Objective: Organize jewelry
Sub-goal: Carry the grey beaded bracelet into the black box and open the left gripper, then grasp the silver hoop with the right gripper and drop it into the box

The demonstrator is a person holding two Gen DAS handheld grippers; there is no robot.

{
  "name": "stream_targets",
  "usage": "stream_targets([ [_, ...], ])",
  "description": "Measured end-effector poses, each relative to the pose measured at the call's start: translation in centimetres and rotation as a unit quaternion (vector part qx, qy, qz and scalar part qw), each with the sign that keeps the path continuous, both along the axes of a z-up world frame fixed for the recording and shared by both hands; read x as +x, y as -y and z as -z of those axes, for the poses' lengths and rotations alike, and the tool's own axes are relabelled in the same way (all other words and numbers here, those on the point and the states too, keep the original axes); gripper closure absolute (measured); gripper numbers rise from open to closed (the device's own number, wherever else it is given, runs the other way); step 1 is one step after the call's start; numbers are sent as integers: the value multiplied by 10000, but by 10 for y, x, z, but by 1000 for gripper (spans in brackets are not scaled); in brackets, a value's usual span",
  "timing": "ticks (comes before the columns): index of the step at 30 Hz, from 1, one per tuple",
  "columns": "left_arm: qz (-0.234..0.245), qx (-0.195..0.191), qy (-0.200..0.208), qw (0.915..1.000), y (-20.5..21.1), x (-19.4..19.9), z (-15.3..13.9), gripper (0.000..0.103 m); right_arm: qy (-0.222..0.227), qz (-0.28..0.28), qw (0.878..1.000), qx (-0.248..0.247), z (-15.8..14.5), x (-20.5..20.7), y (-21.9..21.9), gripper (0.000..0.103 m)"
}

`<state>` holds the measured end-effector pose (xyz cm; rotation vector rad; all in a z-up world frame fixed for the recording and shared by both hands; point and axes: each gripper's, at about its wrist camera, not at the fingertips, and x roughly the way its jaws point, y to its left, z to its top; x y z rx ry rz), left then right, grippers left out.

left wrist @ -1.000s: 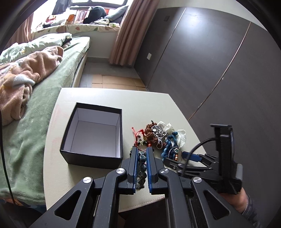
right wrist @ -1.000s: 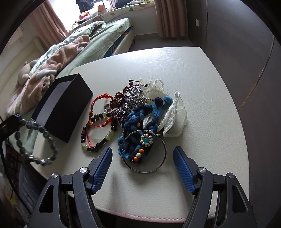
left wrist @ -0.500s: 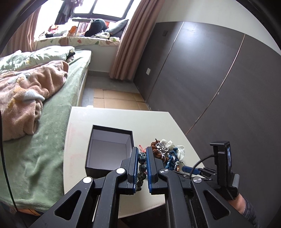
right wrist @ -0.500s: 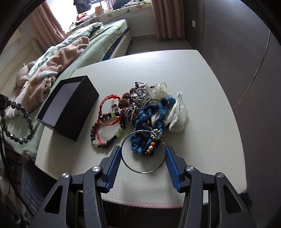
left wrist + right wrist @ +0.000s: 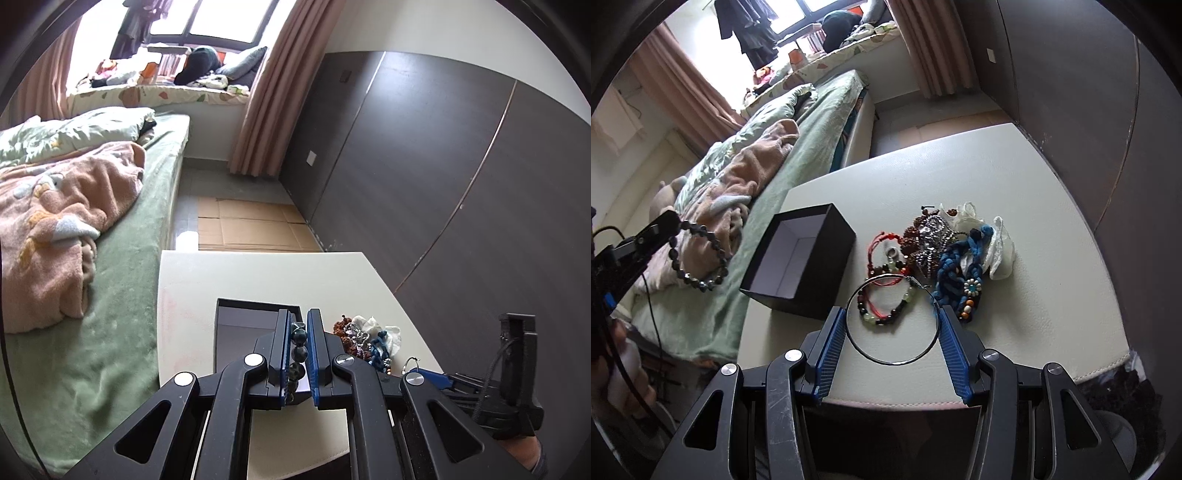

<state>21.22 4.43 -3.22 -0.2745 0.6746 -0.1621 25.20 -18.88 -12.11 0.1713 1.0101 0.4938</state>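
My left gripper (image 5: 297,325) is shut on a dark beaded bracelet (image 5: 298,352), held in the air above the open black box (image 5: 240,314). In the right wrist view the bracelet (image 5: 698,258) hangs from the left gripper (image 5: 674,221), left of the box (image 5: 812,251). My right gripper (image 5: 892,314) is shut on a thin silver hoop (image 5: 892,352), lifted above the table. A pile of jewelry (image 5: 931,243) lies on the cream table (image 5: 1015,184): a red cord, a green and dark bead bracelet (image 5: 886,314), a blue braided piece (image 5: 956,266), a white cloth.
A bed with green sheet and pink blanket (image 5: 55,221) lies left of the table. A dark wardrobe wall (image 5: 443,166) stands to the right. The table's near edge (image 5: 923,400) is just under my right gripper.
The left gripper rose and pulled back with the beaded bracelet. The right gripper closed on the silver hoop and lifted it off the pile, toward the left.
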Motion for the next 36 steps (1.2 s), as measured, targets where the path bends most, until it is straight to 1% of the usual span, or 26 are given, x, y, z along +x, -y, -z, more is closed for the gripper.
stream_targets([
  [5,64,82,-87,9999,3,15,1,94,61,-46,10000,4,-8,-6,-8,51],
  [7,-77,183,-143,9997,5,21,2,93,76,-46,10000,-20,-9,-7,-8,51],
  [8,-120,226,-239,9994,4,25,4,92,77,-37,10000,-42,-9,-7,-8,51],
  [9,-143,202,-419,9988,3,30,8,84,67,-24,10000,-49,-9,-7,-6,51],
  [10,-177,133,-570,9981,1,34,12,67,51,-6,10000,-46,-8,-7,-5,51],
  [11,-242,17,-695,9973,-3,36,16,56,35,13,10000,-39,-8,-8,-3,51],
  [12,-317,-84,-735,9968,-7,36,19,34,24,32,10000,-36,-7,-8,-1,51],
  [13,-406,-155,-711,9965,-10,33,21,21,18,45,10000,-34,-7,-8,1,51],
  [14,-485,-180,-662,9965,-13,28,22,17,18,50,10000,-27,-7,-7,2,51],
  [16,-586,-172,-647,9960,-17,22,24,17,21,37,10000,-6,-7,-6,1,51],
  [20,-714,-303,-787,9939,-28,11,32,17,51,-76,10000,33,-10,-1,-9,51],
  [23,-883,-264,-790,9926,-39,-2,36,17,104,-189,9997,83,-15,5,-21,51],
  [32,-1362,-377,-830,9865,-77,-37,41,17,284,-620,9974,242,-36,25,-72,51],
  [36,-1521,-478,-872,9833,-89,-45,43,17,409,-854,9950,305,-50,31,-95,51],
])
